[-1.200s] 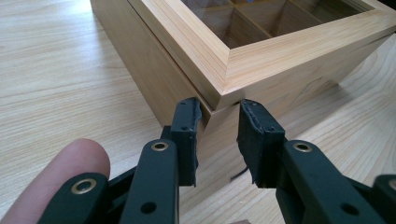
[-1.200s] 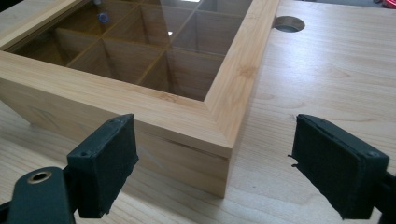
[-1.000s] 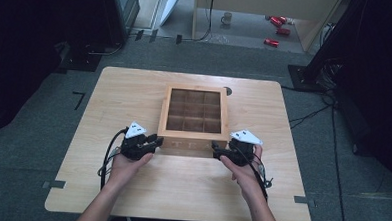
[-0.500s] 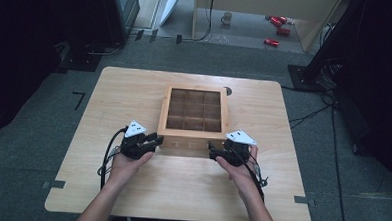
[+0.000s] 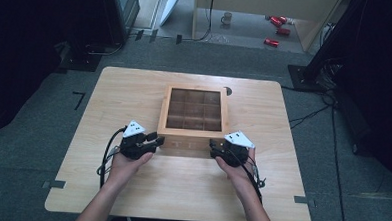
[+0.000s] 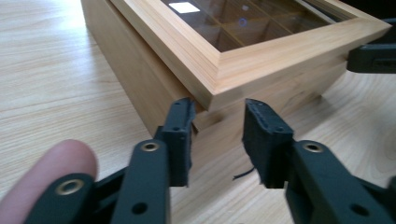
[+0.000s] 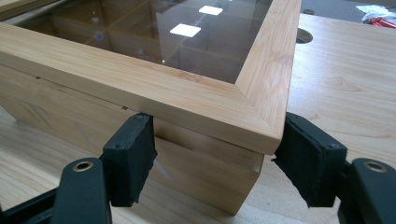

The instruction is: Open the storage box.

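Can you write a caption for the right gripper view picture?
Right gripper, jaws open, straddling the near corner of a wooden box with a glass lid.

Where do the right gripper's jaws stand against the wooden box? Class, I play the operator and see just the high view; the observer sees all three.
Observer: The right gripper is open, with one jaw on each side of a near corner of the box, just under the overhanging edge of the lid.
Operator: And the left one?
Observer: The left gripper is open too. The other near corner lies just ahead of the gap between its jaws, not gripped.
Operator: Is the lid solid wood?
Observer: No. It is a wooden frame around a glass pane that mirrors bright lights, and dividers show beneath it.
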Tool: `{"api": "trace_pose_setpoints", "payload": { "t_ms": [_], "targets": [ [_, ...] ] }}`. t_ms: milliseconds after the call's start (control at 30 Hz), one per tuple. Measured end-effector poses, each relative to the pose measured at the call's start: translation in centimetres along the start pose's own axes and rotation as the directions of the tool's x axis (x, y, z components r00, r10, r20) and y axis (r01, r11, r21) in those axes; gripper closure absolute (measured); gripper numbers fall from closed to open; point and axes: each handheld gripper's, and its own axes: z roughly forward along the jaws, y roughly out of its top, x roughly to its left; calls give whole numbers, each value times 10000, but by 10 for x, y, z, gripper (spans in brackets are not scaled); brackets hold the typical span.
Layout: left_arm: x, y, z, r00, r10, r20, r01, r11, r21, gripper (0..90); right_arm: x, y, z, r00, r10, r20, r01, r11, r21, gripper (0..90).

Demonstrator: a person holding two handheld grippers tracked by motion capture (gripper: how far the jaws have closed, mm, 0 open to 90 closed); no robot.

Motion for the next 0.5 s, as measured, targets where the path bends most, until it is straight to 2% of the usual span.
{"api": "trace_pose_setpoints", "payload": {
  "t_ms": [33, 67, 100, 133, 167, 233, 267, 367, 400, 500],
  "targets": [
    [0, 0, 0, 10000, 0, 0, 0, 10000, 0, 540, 0, 0, -1, 10000, 29, -30, -30, 10000, -55, 308],
    [-1, -1, 0, 9999, 65, -118, -63, 9999, 112, 540, 0, 0, -1, 10000, 29, -30, -30, 10000, -55, 308],
    [-1, -3, 0, 9997, 113, -207, -108, 9997, 233, 502, -1, 1, -1, 10000, 43, -54, -43, 9999, -109, 307],
    [-1, -7, -1, 9985, 183, -511, -157, 9986, 509, 426, -1, 4, -4, 9999, 121, -89, -124, 9997, -228, 307],
    [-1, -9, -1, 9977, 195, -650, -153, 9978, 650, 388, -2, 6, -5, 9999, 126, -93, -129, 9995, -296, 306],
    [0, -11, -2, 9971, 202, -729, -148, 9972, 739, 320, -2, 9, -7, 10000, 23, -53, -25, 9992, -389, 305],
    [0, -15, -2, 9958, 159, -903, -84, 9965, 832, 289, -2, 11, -8, 10000, -92, -17, 92, 9990, -446, 305],
    [6, -31, -6, 9902, 93, -1394, 86, 9919, 1270, 235, -2, 17, -11, 9998, -212, 45, 214, 9981, -582, 305],
    [6, -31, -6, 9902, 93, -1394, 86, 9919, 1270, 225, -2, 20, -12, 9998, -201, 40, 203, 9977, -642, 304],
    [11, -48, -11, 9857, -17, -1686, 290, 9868, 1596, 205, -2, 27, -15, 9995, -304, 88, 310, 9965, -770, 304]
  ]
}}
